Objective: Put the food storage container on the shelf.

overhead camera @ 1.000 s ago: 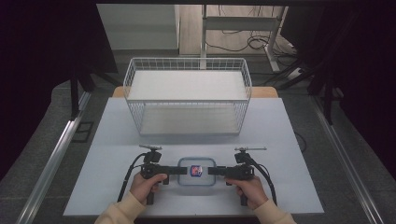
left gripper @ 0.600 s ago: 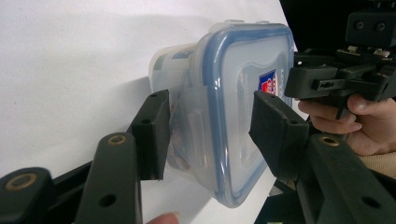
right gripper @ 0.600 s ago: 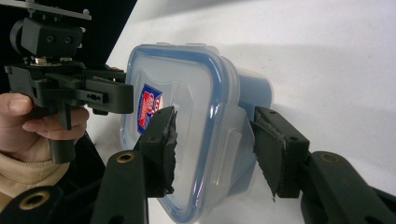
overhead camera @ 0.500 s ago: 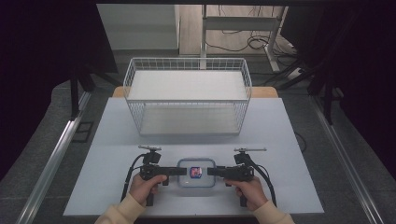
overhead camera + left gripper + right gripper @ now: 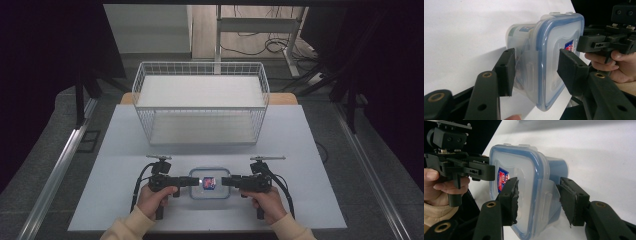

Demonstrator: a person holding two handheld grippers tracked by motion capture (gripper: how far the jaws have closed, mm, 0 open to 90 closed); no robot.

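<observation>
Item: food container (image 5: 210, 183), clear plastic, squarish with rounded corners, closed by a clear lid with a blue seal ring and fold-down side clips. It is set near the front edge of the white bench (image 5: 310, 150), midway between the two hands and well apart from the wire basket (image 5: 200, 100) behind it. It lies flat, lid upward; its slightly longer axis is seen running across the bench, from one gripper to the other.

Labelling: a small red and blue sticker is fixed at the lid's centre; its writing is too small to be read. A second printed label, partly green, is glimpsed through the wall in the left gripper view (image 5: 524, 30); no words can be made out.

Left gripper (image 5: 192, 181): held in the person's left hand (image 5: 155, 197), pointed level toward the container's left side. Its fingers (image 5: 505, 71) are set over lid and underside at the clip, and the container's edge is pinched between them.

Right gripper (image 5: 226, 181): held in the right hand (image 5: 267, 200), pointed level at the opposite side. Its fingers (image 5: 510, 200) are placed above and below the edge at the clip (image 5: 546, 197), closed on the container.

Basket: white wire, rectangular, long side across the bench.
</observation>
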